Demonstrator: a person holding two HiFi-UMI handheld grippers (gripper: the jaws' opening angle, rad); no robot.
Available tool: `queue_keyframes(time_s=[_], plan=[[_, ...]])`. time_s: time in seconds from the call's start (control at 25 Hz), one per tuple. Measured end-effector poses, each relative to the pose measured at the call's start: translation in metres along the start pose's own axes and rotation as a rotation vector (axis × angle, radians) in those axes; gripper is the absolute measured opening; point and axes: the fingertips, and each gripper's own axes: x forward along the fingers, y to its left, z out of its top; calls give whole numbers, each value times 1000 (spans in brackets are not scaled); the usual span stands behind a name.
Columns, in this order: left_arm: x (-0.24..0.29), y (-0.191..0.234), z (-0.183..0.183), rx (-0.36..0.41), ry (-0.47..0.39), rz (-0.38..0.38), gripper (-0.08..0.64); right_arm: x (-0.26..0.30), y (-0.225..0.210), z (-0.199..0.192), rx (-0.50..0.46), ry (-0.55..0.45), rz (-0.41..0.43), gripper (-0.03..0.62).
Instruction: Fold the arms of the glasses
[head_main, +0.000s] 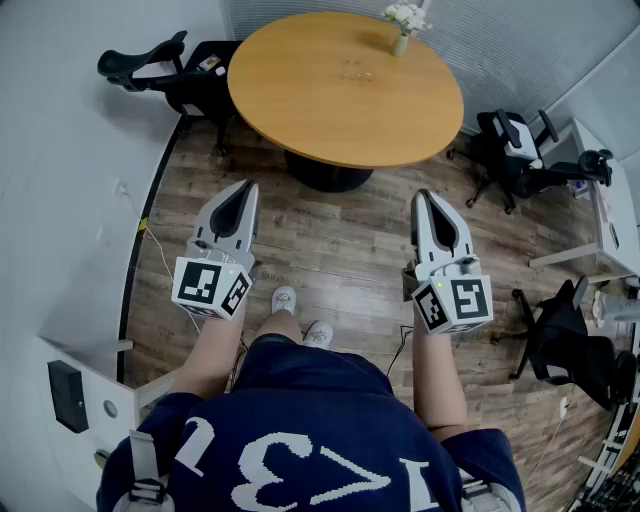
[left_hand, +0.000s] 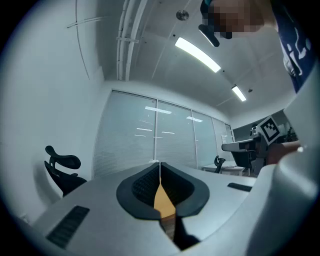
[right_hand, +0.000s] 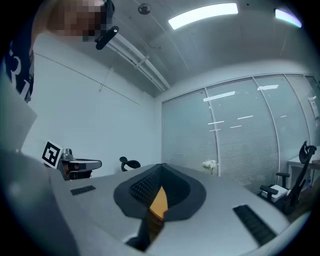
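Seemingly the glasses (head_main: 357, 70) lay on the table (head_main: 300, 110), well beyond the left gripper (head_main: 246, 188) and the nearer right gripper (head_main: 424, 196), both clenched empty.

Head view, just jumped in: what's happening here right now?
A person stands back from the round wooden table, one gripper in each hand, above the floor. The left gripper and right gripper both have jaws together with nothing between them. A vase of white flowers stands near the table's far edge. A faint small item near the middle may be the glasses, but it is too small to tell. Folding has not begun.
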Motion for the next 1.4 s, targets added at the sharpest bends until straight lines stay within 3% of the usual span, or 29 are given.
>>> queue_keyframes(time_s=[0.32,0.8,1.0,1.4], plan=[[-14,-9,-1,-9,4,8,20,-20,11,-4,-27,20,-18,23],[3,-6,-8,-3,22,21,20,-10,-5,2,32,-34,-18,26],[42,10,-12,55,28,-6,21,28,-21,-4,16,-24,-50,28],[163,94,-5,64,-3,-65,21,165,-41,10,-31,-92,-53,28]])
